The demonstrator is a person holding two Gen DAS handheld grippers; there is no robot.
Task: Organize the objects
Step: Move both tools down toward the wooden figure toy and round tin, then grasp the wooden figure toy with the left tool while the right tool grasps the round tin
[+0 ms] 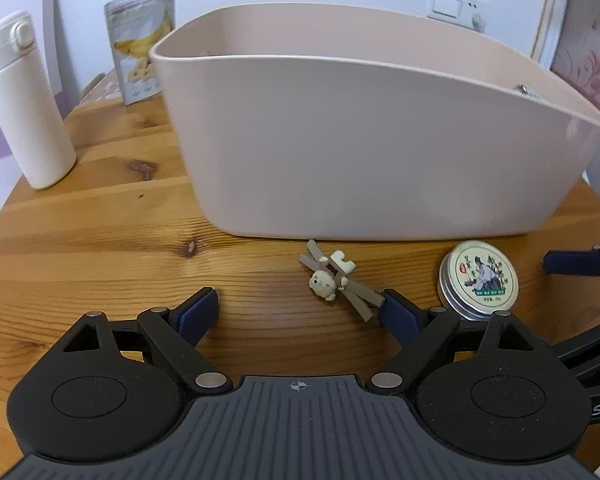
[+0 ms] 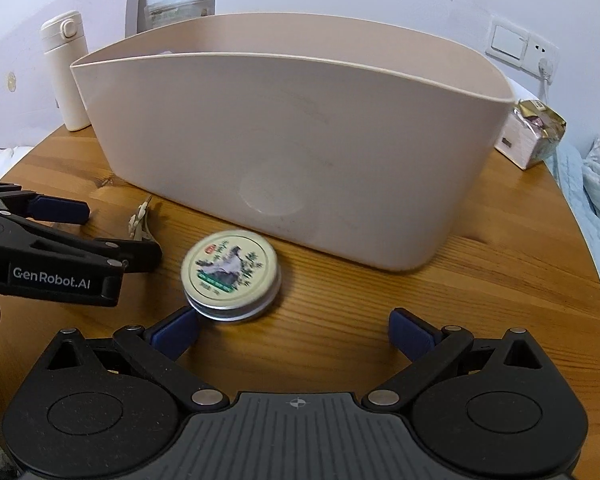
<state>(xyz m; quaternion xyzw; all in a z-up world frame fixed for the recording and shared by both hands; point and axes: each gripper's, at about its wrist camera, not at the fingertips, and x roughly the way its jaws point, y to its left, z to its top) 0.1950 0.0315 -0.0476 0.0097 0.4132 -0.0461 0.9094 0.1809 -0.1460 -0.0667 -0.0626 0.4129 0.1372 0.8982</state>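
Note:
A large beige plastic bin (image 1: 360, 140) stands on the round wooden table (image 1: 100, 220); it also shows in the right wrist view (image 2: 292, 152). In front of it lie a small bear hair clip (image 1: 334, 278) and a round tin (image 1: 478, 278) with a picture on its lid. My left gripper (image 1: 298, 314) is open, low over the table, its right fingertip touching the clip's end. My right gripper (image 2: 292, 334) is open, with the tin (image 2: 231, 274) just ahead of its left fingertip. The clip (image 2: 139, 222) is partly hidden behind the left gripper (image 2: 80, 236) there.
A white flask (image 1: 24, 100) stands at the table's far left. A banana snack pouch (image 1: 140, 44) leans behind the bin. A white box with a gold packet (image 2: 534, 134) sits at the far right. Bedding lies beyond the table's right edge.

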